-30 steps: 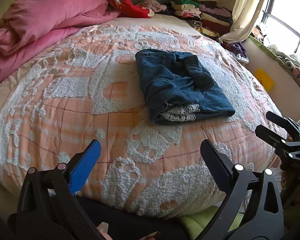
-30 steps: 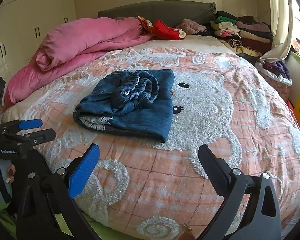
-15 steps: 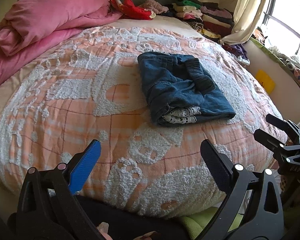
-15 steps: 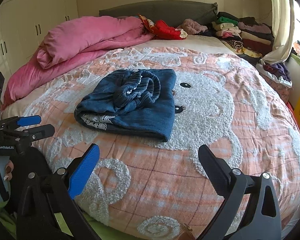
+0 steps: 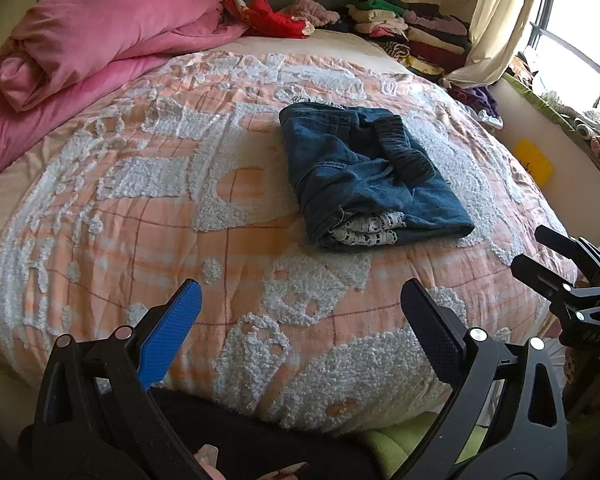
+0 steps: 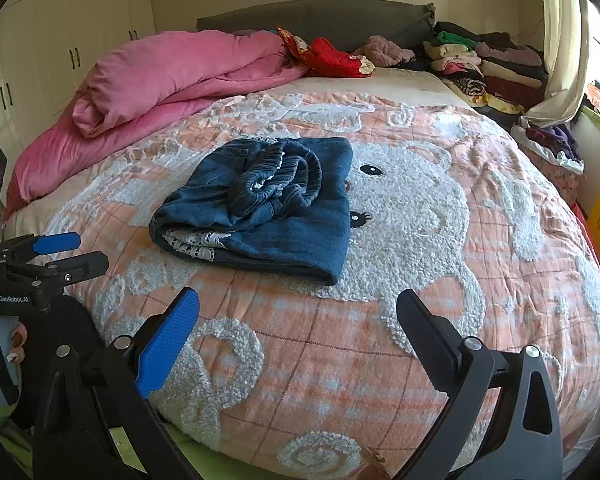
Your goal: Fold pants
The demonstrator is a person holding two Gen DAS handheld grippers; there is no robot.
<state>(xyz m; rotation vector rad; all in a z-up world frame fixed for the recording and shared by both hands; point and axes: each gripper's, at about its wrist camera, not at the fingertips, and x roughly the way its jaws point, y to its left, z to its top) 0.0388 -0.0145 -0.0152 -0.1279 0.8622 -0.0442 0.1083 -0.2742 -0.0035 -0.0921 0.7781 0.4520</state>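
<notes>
- Left wrist view: the left gripper [image 5: 300, 312] is hovering over the near edge of the bed, with its two fingers spread wide apart and nothing lying between them.
- The blue pad [image 5: 172, 330] is showing on one finger; the other finger [image 5: 430, 332] is showing a black textured pad.
- The pants [image 5: 364, 176], dark blue denim, are lying folded into a compact bundle on the bedspread [image 5: 140, 208], ahead of the fingers and slightly toward the black-padded one, well apart from both tips.
- A strip of white lace trim [image 5: 364, 230] is showing at the bundle's edge that is facing the fingers.
- The right gripper [image 5: 556, 264] is appearing beyond the black-padded finger, at the frame edge, with its fingers also apart and clear of the cloth.
- A pink duvet [image 5: 100, 40] is lying rolled far ahead, past the blue-padded finger; a stack of folded clothes [image 5: 408, 36] is sitting far ahead on the opposite side.
- Right wrist view: the right gripper [image 6: 298, 312] is holding its fingers wide open above the bedspread [image 6: 420, 220], gripping nothing.
- The pants [image 6: 268, 208] are resting ahead of the fingers, shifted toward the blue-padded finger [image 6: 168, 340], not touching either tip.
- The gathered elastic waistband [image 6: 276, 180] is lying bunched on top of the bundle.
- The left gripper [image 6: 66, 252] is showing beyond the blue-padded finger, its fingers parted with an empty gap, near the bed edge and apart from the pants.
- White wardrobe doors [image 6: 60, 52] are standing behind the pink duvet [image 6: 172, 76].
</notes>
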